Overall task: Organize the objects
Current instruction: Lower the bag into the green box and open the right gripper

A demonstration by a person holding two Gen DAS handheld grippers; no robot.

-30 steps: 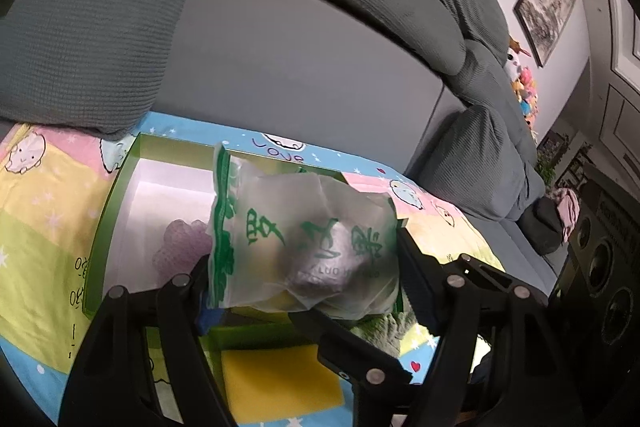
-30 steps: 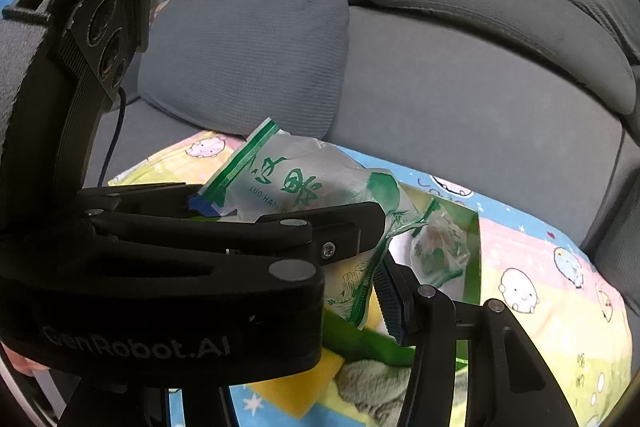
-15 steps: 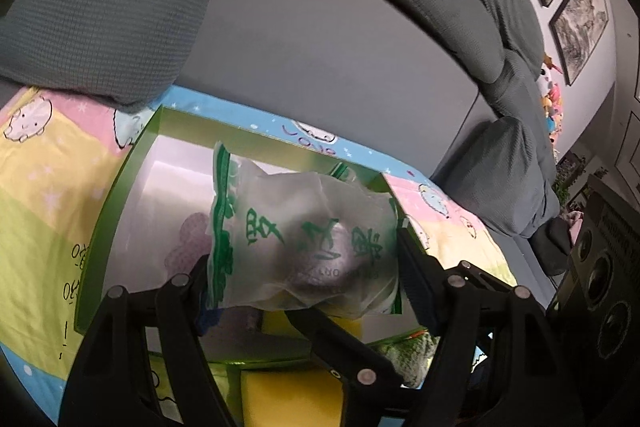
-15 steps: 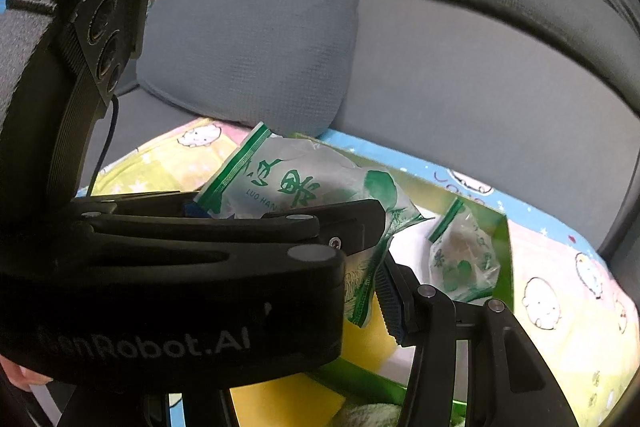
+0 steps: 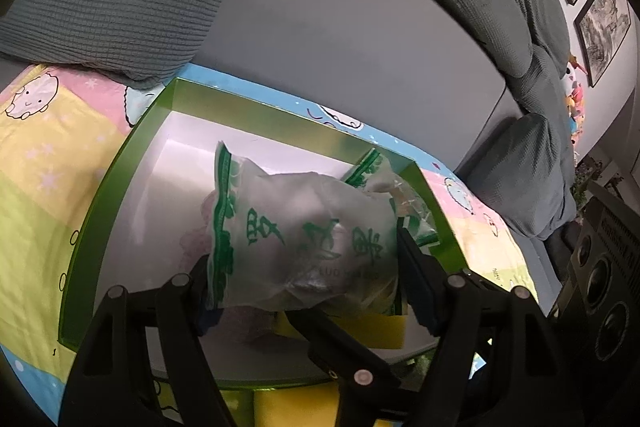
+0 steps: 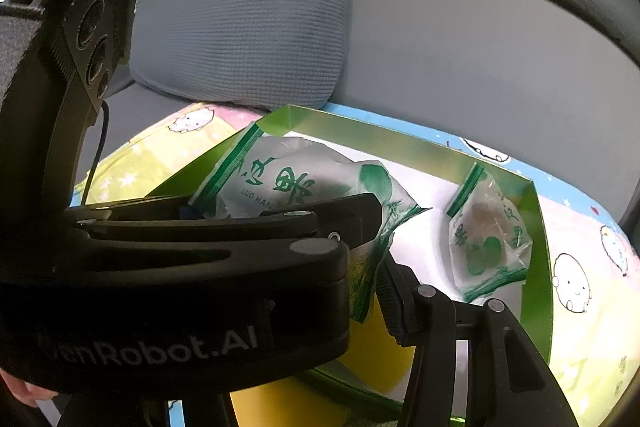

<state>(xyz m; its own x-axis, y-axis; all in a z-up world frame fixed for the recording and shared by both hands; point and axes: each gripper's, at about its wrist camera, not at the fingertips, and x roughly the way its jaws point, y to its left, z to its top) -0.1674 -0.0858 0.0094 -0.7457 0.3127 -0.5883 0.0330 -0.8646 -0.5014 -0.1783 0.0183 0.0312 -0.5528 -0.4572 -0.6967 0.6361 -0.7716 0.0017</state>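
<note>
My left gripper (image 5: pixel 308 283) is shut on a clear plastic bag with green print (image 5: pixel 304 239) and holds it over the open green box (image 5: pixel 112 183). The same bag shows in the right wrist view (image 6: pixel 296 183), with the left gripper's black body (image 6: pixel 180 267) across the foreground. A second, smaller green-print bag (image 6: pixel 486 247) lies in the box's right part and shows behind the held bag in the left wrist view (image 5: pixel 384 175). A yellow sponge (image 5: pixel 368 327) lies in the box's near part. Of my right gripper only one finger (image 6: pixel 400 307) shows; the other is hidden.
The box stands on a pastel cartoon-print cloth (image 5: pixel 40 155) on a grey sofa. A grey cushion (image 6: pixel 248 27) lies behind the box at left, and the sofa back (image 5: pixel 360 27) rises behind it. Another yellow sponge (image 5: pixel 296 407) lies outside the box's near wall.
My left gripper has carried the bag forward, from the box's near edge to over the box's inside. The right gripper has followed towards the box.
</note>
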